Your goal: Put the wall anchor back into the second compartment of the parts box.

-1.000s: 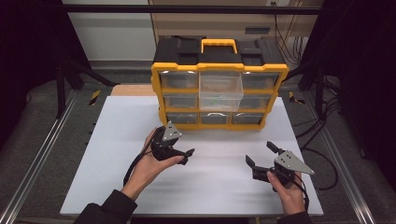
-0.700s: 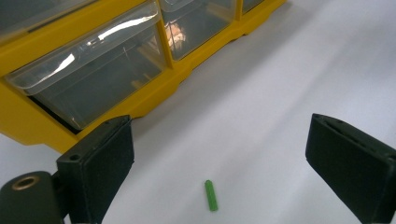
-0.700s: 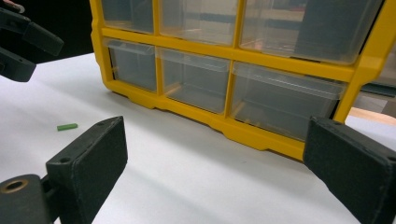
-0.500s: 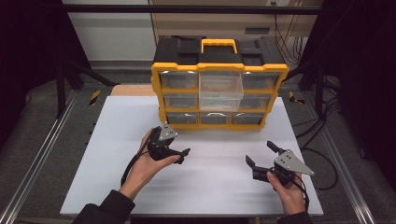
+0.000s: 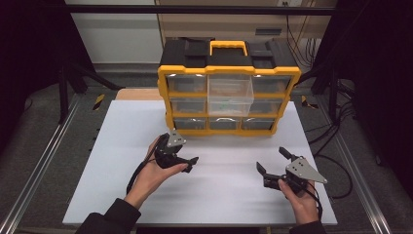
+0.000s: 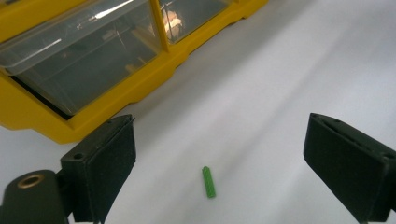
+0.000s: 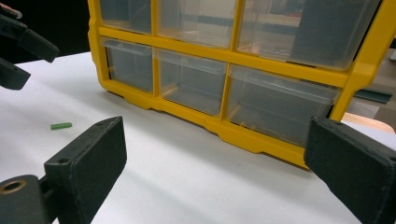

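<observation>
Since a second ago we've slid our left gripper [image 6: 210, 154] back from the yellow-framed organiser with clear plastic drawers [image 5: 229, 102], jaws spread wide over the small green plastic peg [image 6: 209, 182] lying on the white tabletop [image 5: 219, 195] just before it, probably lining up a pick. Right gripper [image 5: 273, 168] idles open nearby. One middle drawer [image 5: 230, 95] sticks out, with something small and green inside.

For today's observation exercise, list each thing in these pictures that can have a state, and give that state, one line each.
Left gripper: jaws open, held above the green peg, not touching it.
Right gripper: jaws open, holding nothing.
Green peg: lying flat on the white table, loose.
Drawer cabinet: upright, handle on top.
Top middle drawer: pulled out.
Other drawers: pushed in.
</observation>
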Available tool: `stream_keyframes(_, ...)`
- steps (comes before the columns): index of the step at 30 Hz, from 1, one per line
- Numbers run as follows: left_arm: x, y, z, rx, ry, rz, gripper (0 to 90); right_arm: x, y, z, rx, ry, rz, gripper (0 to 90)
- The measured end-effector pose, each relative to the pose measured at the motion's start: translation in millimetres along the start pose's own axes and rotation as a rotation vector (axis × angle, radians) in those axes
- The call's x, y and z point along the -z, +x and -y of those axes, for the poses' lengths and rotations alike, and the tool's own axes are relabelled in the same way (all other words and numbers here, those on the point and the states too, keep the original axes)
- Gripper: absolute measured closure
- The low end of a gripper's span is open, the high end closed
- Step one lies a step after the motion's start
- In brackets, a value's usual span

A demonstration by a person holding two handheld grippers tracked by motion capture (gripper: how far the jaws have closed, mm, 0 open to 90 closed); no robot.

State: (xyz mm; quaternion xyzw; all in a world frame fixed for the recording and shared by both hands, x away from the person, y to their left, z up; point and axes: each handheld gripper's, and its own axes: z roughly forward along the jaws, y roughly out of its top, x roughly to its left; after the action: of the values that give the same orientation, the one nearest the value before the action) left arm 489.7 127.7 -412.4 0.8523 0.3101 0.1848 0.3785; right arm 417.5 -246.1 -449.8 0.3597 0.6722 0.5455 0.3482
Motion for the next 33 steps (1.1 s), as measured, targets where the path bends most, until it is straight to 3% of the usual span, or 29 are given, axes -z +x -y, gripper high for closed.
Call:
stream_keyframes(21,-10.4,-0.4,8.5,-0.018,0.106,0.019,12.1,-1.1,0.5,0.8,-0.014,0.016,-0.003,5.3)
stream_keyframes(25,-12.7,-2.3,8.6,-0.028,0.122,0.017,14.6,-1.0,0.6,0.8,-0.015,0.016,-0.003,5.3)
stream_keyframes(33,-18.5,-2.6,12.5,-0.011,0.157,0.021,21.9,-1.2,0.3,1.0,-0.017,0.017,-0.003,5.2)
